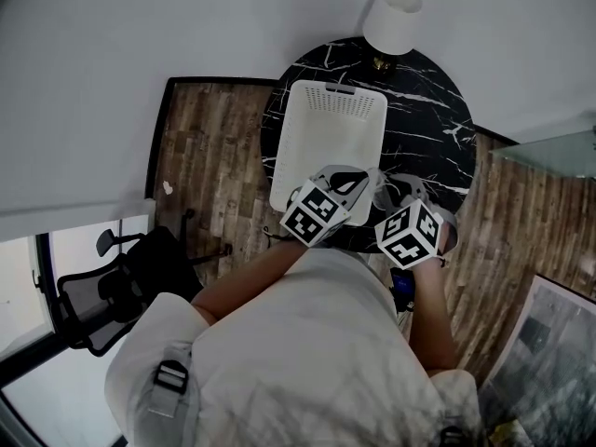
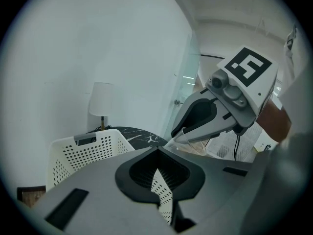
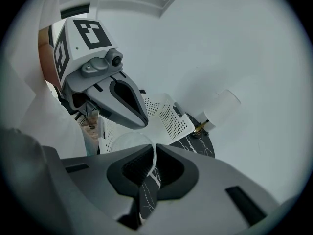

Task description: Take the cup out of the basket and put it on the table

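- Right gripper view shows the right hand-held gripper (image 3: pixel 152 153) closed on the thin clear wall of the cup (image 3: pixel 124 142), with the rim running between its jaws.
- Head view puts the cup just off the near right corner of the basket (image 1: pixel 328 133), outside it and over the black bench (image 1: pixel 430 110). I cannot tell whether its base touches the bench.
- The left hand-held gripper (image 2: pixel 157 153) is closed on the basket's perforated wall at its near edge, which should pin the basket while the cup clears it.
- The step in hand looks like the set-down: the cup seems to be out of the basket, and only the placing is left.
- To do it well, lower the cup straight and level onto bare bench to the right of the basket. Leave a gap so it does not knock the wall.
- A pinch on the rim of a light, slick cup lets it swing or tip. Go slowly and bring the base down flat.
- Ease the jaws apart only once the cup bears its own weight. Then draw the jaw up out of the mouth, not sideways.
- The lamp (image 1: pixel 392 17) stands beyond the basket's far end, well clear. The bench edge is close on the basket's near side, so set the cup back from that lip.
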Action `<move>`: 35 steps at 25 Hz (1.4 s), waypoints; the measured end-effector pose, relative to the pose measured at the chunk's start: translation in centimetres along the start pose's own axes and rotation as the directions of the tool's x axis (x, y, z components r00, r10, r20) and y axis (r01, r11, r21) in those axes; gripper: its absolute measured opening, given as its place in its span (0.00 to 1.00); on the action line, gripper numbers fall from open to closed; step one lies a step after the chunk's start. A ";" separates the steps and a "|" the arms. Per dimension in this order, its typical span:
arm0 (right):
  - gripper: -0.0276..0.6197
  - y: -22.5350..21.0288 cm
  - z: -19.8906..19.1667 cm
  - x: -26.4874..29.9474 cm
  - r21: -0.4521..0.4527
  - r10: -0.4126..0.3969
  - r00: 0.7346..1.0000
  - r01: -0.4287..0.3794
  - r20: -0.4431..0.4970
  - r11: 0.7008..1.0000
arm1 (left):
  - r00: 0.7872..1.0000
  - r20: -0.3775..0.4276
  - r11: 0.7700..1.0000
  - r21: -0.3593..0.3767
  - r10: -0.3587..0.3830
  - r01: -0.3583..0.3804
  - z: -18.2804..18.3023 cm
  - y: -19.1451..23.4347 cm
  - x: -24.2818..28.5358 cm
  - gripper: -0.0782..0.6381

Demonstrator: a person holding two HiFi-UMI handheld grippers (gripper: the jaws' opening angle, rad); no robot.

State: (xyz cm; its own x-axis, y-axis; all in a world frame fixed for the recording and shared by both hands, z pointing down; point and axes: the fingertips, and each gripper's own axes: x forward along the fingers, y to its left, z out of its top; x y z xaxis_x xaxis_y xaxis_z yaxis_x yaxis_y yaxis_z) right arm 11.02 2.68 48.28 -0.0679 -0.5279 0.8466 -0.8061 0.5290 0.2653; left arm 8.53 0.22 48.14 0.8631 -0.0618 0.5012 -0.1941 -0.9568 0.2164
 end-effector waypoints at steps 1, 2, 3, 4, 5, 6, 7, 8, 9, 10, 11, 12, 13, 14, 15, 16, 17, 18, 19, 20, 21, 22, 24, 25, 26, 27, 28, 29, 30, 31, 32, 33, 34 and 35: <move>0.08 -0.1 -0.2 -0.1 0.004 -0.003 1.000 0.003 -0.003 1.000 | 1.000 -0.002 1.000 0.003 -0.006 0.006 0.0 -0.2 0.2 0.12; 0.08 -0.2 -0.5 -0.2 0.009 -0.006 1.000 0.006 -0.006 1.000 | 1.000 -0.003 1.000 0.006 -0.013 0.013 0.1 -0.4 0.5 0.12; 0.08 -0.3 -0.7 -0.3 0.014 -0.009 1.000 0.009 -0.009 1.000 | 1.000 -0.003 1.000 0.009 -0.020 0.020 0.2 -0.6 0.7 0.12; 0.08 -0.5 -1.0 -0.4 0.020 -0.012 1.000 0.012 -0.012 1.000 | 1.000 -0.002 1.000 0.011 -0.026 0.026 0.4 -0.8 0.9 0.12; 0.08 -0.5 -1.3 -0.6 0.026 -0.015 1.000 0.016 -0.015 1.000 | 0.999 0.001 0.999 0.013 -0.033 0.033 0.6 -1.0 1.2 0.12; 0.08 -0.6 -1.6 -0.7 0.034 -0.020 1.000 0.020 -0.018 0.999 | 0.999 0.002 0.999 0.016 -0.040 0.040 0.7 -1.3 1.4 0.12; 0.08 -0.7 -2.0 -0.8 0.041 -0.024 0.999 0.025 -0.022 0.999 | 0.999 -0.001 0.999 0.020 -0.047 0.047 0.7 -1.5 1.6 0.12; 0.08 -0.9 -2.3 -0.9 0.049 -0.029 0.999 0.030 -0.027 0.998 | 0.998 -0.006 0.998 0.025 -0.055 0.055 0.7 -1.7 1.9 0.12; 0.08 -1.0 -2.6 -1.1 0.056 -0.033 0.999 0.034 -0.031 0.998 | 0.998 -0.008 0.998 0.029 -0.062 0.062 0.8 -1.8 2.2 0.12; 0.08 -1.1 -3.0 -1.2 0.063 -0.036 0.999 0.038 -0.036 0.997 | 0.998 -0.006 0.997 0.032 -0.069 0.069 0.9 -2.1 2.4 0.12; 0.08 -1.2 -3.3 -1.3 0.069 -0.039 0.998 0.042 -0.041 0.997 | 0.997 -0.006 0.996 0.034 -0.077 0.077 1.1 -2.3 2.7 0.12; 0.08 -1.3 -3.7 -1.5 0.075 -0.042 0.998 0.045 -0.047 0.996 | 0.996 -0.009 0.996 0.034 -0.086 0.087 1.0 -2.7 2.9 0.12; 0.08 -1.4 -4.1 -1.7 0.081 -0.045 0.998 0.049 -0.053 0.996 | 0.995 -0.014 0.995 0.033 -0.097 0.097 0.9 -3.0 3.2 0.12; 0.08 -1.5 -4.5 -1.9 0.087 -0.048 0.997 0.053 -0.058 0.995 | 0.994 -0.016 0.994 0.031 -0.107 0.107 0.8 -3.3 3.5 0.12; 0.08 -1.7 -4.8 -2.0 0.093 -0.052 0.997 0.057 -0.062 0.994 | 0.993 -0.018 0.993 0.030 -0.116 0.116 0.8 -3.6 3.8 0.12; 0.08 -1.8 -5.2 -2.2 0.102 -0.055 0.996 0.061 -0.065 0.993 | 0.992 -0.019 0.992 0.030 -0.124 0.124 0.8 -3.8 4.1 0.12; 0.08 -1.9 -5.5 -2.3 0.111 -0.057 0.996 0.064 -0.068 0.992 | 0.991 -0.020 0.991 0.031 -0.131 0.132 0.9 -4.0 4.3 0.12; 0.08 -1.9 -5.9 -2.5 0.120 -0.059 0.996 0.068 -0.072 0.990 | 0.990 -0.021 0.990 0.032 -0.139 0.139 0.9 -4.3 4.5 0.12; 0.08 -1.9 -6.3 -2.6 0.127 -0.061 0.995 0.071 -0.077 0.989 | 0.989 -0.023 0.989 0.033 -0.146 0.146 0.9 -4.6 4.7 0.12; 0.08 -2.0 -6.6 -2.8 0.132 -0.063 0.995 0.074 -0.082 0.989 | 0.988 -0.024 0.988 0.034 -0.152 0.153 0.9 -4.8 4.9 0.12; 0.08 -2.0 -6.9 -2.9 0.135 -0.065 0.994 0.076 -0.087 0.988 | 0.987 -0.025 0.987 0.036 -0.158 0.159 0.9 -5.1 5.1 0.12; 0.08 -2.1 -7.2 -3.0 0.138 -0.067 0.994 0.079 -0.090 0.987 | 0.986 -0.027 0.986 0.037 -0.163 0.164 0.9 -5.3 5.3 0.12; 0.08 -2.3 -7.7 -3.2 0.146 -0.069 0.993 0.083 -0.095 0.986 | 0.985 -0.031 0.984 0.040 -0.172 0.173 0.9 -5.7 5.7 0.12; 0.08 -2.3 -8.0 -3.3 0.151 -0.071 0.993 0.085 -0.098 0.985 | 0.984 -0.034 0.983 0.041 -0.176 0.177 0.8 -5.8 5.9 0.12; 0.08 -2.4 -8.2 -3.4 0.156 -0.072 0.992 0.087 -0.100 0.984 | 0.983 -0.037 0.983 0.041 -0.179 0.181 0.7 -6.0 6.0 0.12; 0.08 -2.3 -8.5 -3.5 0.159 -0.073 0.992 0.089 -0.103 0.983 | 0.982 -0.038 0.982 0.042 -0.183 0.185 0.7 -6.2 6.1 0.12; 0.08 -2.3 -8.7 -3.6 0.163 -0.073 0.992 0.090 -0.106 0.983 | 0.981 -0.038 0.981 0.043 -0.188 0.189 0.7 -6.4 6.3 0.12; 0.08 -2.3 -8.9 -3.6 0.167 -0.073 0.991 0.090 -0.108 0.982 | 0.981 -0.038 0.980 0.045 -0.192 0.194 0.7 -6.6 6.4 0.12; 0.08 -2.3 -9.1 -3.7 0.171 -0.074 0.991 0.092 -0.109 0.981 | 0.980 -0.040 0.979 0.048 -0.196 0.198 0.8 -6.7 6.6 0.12; 0.08 -2.3 -9.4 -3.7 0.176 -0.074 0.991 0.093 -0.111 0.980 | 0.979 -0.042 0.978 0.051 -0.200 0.202 0.8 -6.9 6.8 0.12; 0.08 -2.3 -9.6 -3.8 0.179 -0.075 0.991 0.094 -0.112 0.979 | 0.978 -0.044 0.977 0.053 -0.204 0.206 0.8 -7.1 6.9 0.12; 0.08 -2.3 -9.8 -3.8 0.182 -0.075 0.991 0.095 -0.114 0.979 | 0.977 -0.044 0.976 0.054 -0.207 0.210 0.9 -7.3 7.1 0.12; 0.08 -2.3 -10.0 -3.8 0.184 -0.075 0.990 0.096 -0.116 0.978 | 0.977 -0.045 0.975 0.056 -0.211 0.213 0.9 -7.5 7.2 0.12; 0.08 -2.4 -10.2 -3.9 0.186 -0.075 0.990 0.096 -0.118 0.978 | 0.976 -0.045 0.975 0.057 -0.214 0.216 1.0 -7.6 7.3 0.12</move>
State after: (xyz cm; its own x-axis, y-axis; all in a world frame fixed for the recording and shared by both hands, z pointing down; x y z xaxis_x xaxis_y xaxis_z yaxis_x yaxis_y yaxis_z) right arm 19.17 10.22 49.06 0.0629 -0.4837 0.8730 -0.9040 0.3430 0.2551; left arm 16.79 6.76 49.38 0.8628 0.1568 0.4806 0.0236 -0.9621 0.2715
